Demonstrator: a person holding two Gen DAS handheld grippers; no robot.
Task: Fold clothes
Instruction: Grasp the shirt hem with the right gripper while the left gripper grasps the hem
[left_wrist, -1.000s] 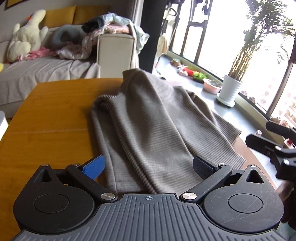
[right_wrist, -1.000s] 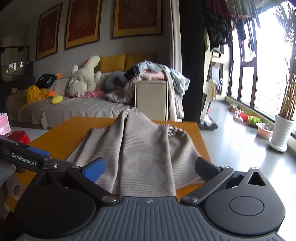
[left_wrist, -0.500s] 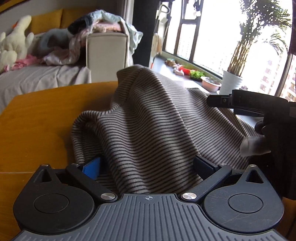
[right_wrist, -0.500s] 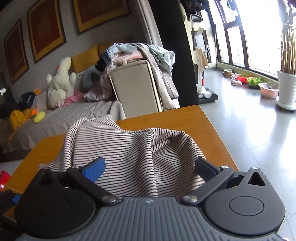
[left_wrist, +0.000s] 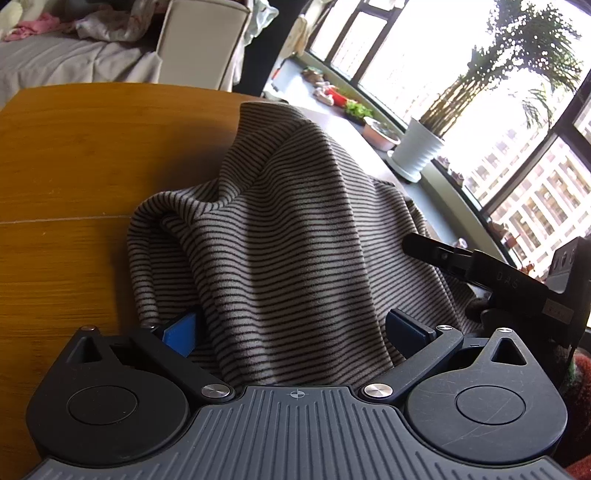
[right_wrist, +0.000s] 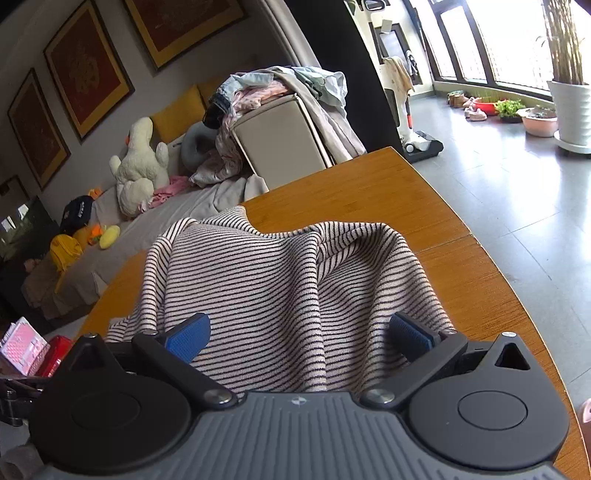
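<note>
A grey garment with thin dark stripes (left_wrist: 288, 236) lies bunched in a hump on the wooden table (left_wrist: 74, 147). My left gripper (left_wrist: 291, 325) is open, its blue pads wide apart, and the cloth's near edge fills the gap between them. In the right wrist view the same garment (right_wrist: 280, 280) rises in folds over the table (right_wrist: 369, 192). The right gripper (right_wrist: 299, 332) is open too, with cloth between its pads. The right gripper's black body (left_wrist: 480, 266) shows at the garment's right side. The fingertips are hidden under cloth.
A sofa with a white plush toy (right_wrist: 138, 166) and a cream box heaped with clothes (right_wrist: 280, 92) stand beyond the table. A white plant pot (left_wrist: 417, 147) stands on the floor by the windows. A red box (right_wrist: 55, 350) sits low at the left.
Both grippers have moved forward and tilted down over the table. The garment, earlier stretched long and flat, is now gathered into a shorter hump close to the fingers.
</note>
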